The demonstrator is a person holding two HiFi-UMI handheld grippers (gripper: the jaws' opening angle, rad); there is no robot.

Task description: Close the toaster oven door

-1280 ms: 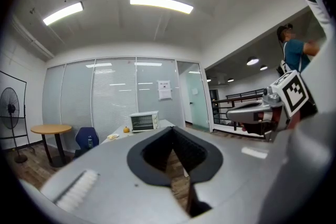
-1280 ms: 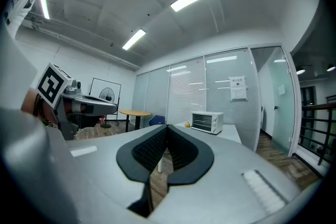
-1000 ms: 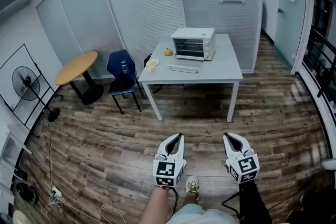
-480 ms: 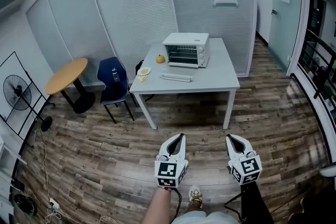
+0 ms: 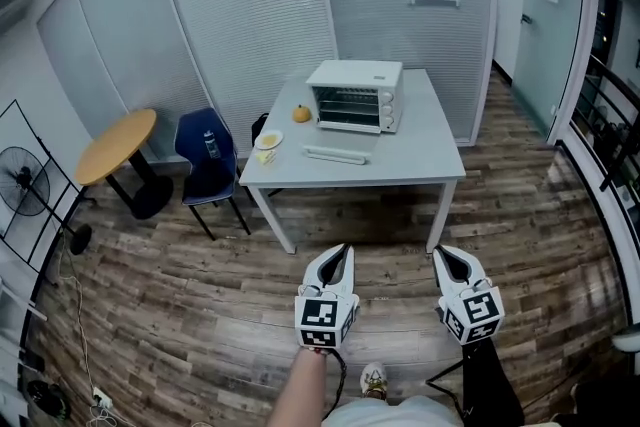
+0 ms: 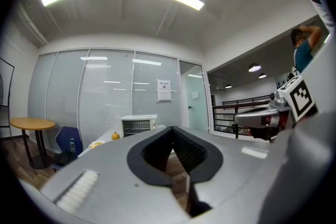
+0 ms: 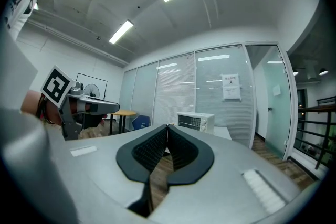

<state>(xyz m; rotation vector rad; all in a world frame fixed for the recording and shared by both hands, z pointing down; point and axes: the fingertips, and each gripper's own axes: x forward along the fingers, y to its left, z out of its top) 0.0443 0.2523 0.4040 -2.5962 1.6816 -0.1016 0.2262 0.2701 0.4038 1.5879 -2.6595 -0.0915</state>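
The white toaster oven (image 5: pixel 355 95) stands at the back of a grey table (image 5: pixel 400 165), several steps ahead of me, its front facing me. A wire rack shows in its front; from here I cannot tell how the door stands. It is small in the left gripper view (image 6: pixel 138 124) and in the right gripper view (image 7: pixel 195 121). My left gripper (image 5: pixel 341 252) and right gripper (image 5: pixel 444 253) hang over the wooden floor, well short of the table. Both have their jaws together, with nothing in them.
On the table lie a flat pale tray (image 5: pixel 335 155), an orange fruit (image 5: pixel 301 113) and a small plate of yellow food (image 5: pixel 267 141). A blue chair (image 5: pixel 205 155) and a round wooden table (image 5: pixel 115 147) stand to the left. Glass partitions run behind, and a black railing (image 5: pixel 610 125) is on the right.
The table and oven have come slightly nearer and shifted in the head view as I walk forward. Both grippers stay shut and hold the same pose.
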